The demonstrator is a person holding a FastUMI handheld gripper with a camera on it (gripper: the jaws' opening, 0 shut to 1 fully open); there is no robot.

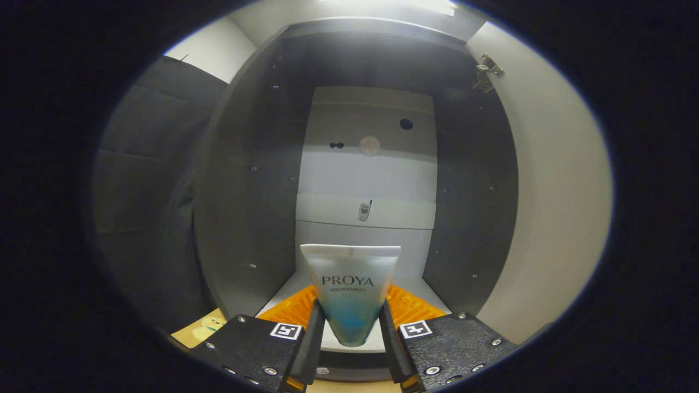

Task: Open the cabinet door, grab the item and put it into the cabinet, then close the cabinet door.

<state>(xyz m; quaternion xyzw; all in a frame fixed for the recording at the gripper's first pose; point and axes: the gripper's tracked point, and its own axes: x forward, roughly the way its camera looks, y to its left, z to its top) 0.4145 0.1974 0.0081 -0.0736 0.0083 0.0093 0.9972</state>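
A soft plastic squeeze tube [350,292], white at its wide crimped end and fading to a translucent blue-green toward its narrow lower end, stands upright between the gripper's [350,322] two fingers. The crimped seam is flat and broad and points up; the body tapers downward like a wedge, with dark print across its white upper half. Both fingers press against the tube's sides, one on each flank, so the gripper is pinching the tube at its lower, narrower part.

The tube is held in front of the open dark grey cabinet [246,180], level with the cabinet's pale bottom shelf [284,297]. Whether the tube touches that shelf cannot be told. Beyond the tube, the cabinet's light grey back panel [368,180] carries a small metal fitting [364,211]. To the right of the cabinet, its white door [551,185] is swung wide open, with a metal hinge [487,70] near the door's top.
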